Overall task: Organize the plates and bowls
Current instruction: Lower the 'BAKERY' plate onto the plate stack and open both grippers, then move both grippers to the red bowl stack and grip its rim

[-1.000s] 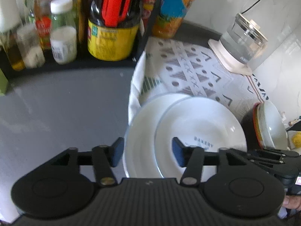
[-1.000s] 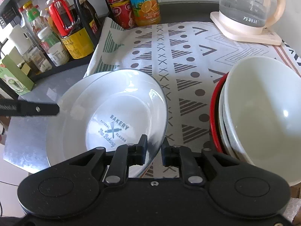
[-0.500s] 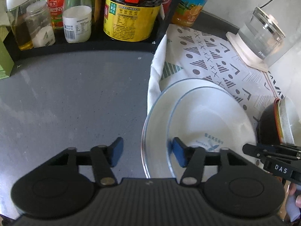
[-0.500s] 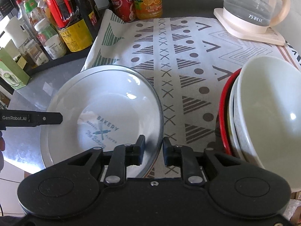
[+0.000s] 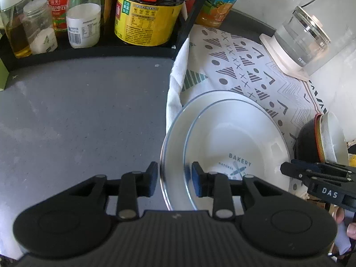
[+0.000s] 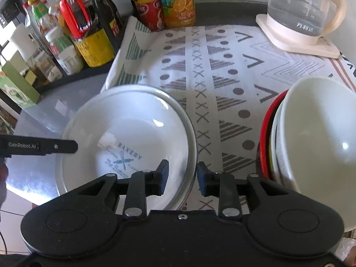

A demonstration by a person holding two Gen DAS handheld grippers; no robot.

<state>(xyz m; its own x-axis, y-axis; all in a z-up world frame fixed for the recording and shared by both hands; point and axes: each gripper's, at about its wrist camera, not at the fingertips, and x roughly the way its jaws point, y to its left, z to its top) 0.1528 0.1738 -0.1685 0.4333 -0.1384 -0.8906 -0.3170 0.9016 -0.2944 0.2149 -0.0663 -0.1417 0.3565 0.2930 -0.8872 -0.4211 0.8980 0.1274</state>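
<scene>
Nearest the cameras, both grippers straddle the plate stack from opposite sides. Left gripper [image 5: 174,179]: jaws spread, the rims of the lower plate [image 5: 173,142] and upper plate [image 5: 235,138] between the pads, apparently not touching. Right gripper [image 6: 182,178]: jaws spread across the stack's right rim [image 6: 189,142], no pinch seen. Upper plate, marked BAKERY, sits nested in the lower one, half on the patterned cloth [image 6: 222,71], half over the grey counter [image 5: 77,111]. Open counter left of the stack; nested bowls [image 6: 311,144] stand near on the right. Farther back: bottle rack [image 5: 138,17], glass kettle [image 6: 300,15], white wall.
</scene>
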